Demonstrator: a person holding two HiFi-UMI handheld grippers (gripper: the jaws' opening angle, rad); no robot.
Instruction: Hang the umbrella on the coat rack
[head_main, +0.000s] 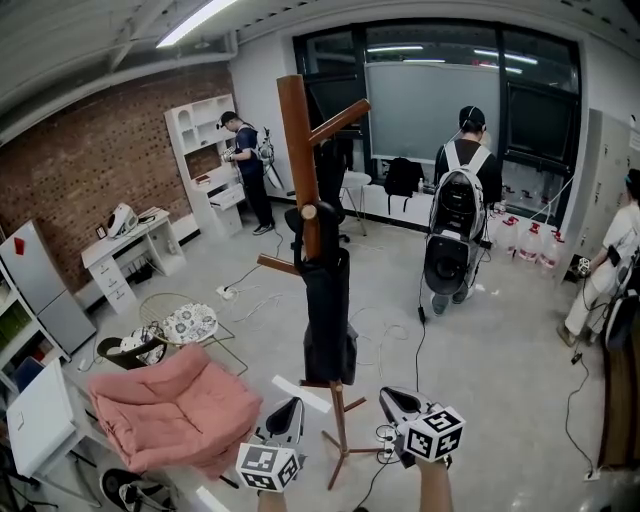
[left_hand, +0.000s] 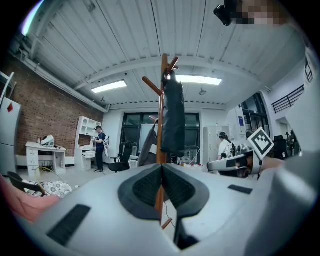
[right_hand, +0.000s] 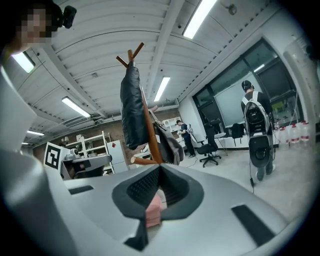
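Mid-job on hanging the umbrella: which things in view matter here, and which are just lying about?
Job: coat rack; black umbrella, hanging on it.
Lying about: pink beanbag; white desk; white shelf unit; water jugs.

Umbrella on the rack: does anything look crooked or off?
Nothing stands out. The umbrella hangs straight down beside the post of the rack, clear of the floor, and the rack stands upright.

There are two grippers, the left gripper (head_main: 292, 406) and the right gripper (head_main: 390, 396), and beyond their fingers one coat rack (head_main: 297, 130), one umbrella (head_main: 327, 305), one pink cushion (head_main: 165, 410) and three people (head_main: 247, 165).
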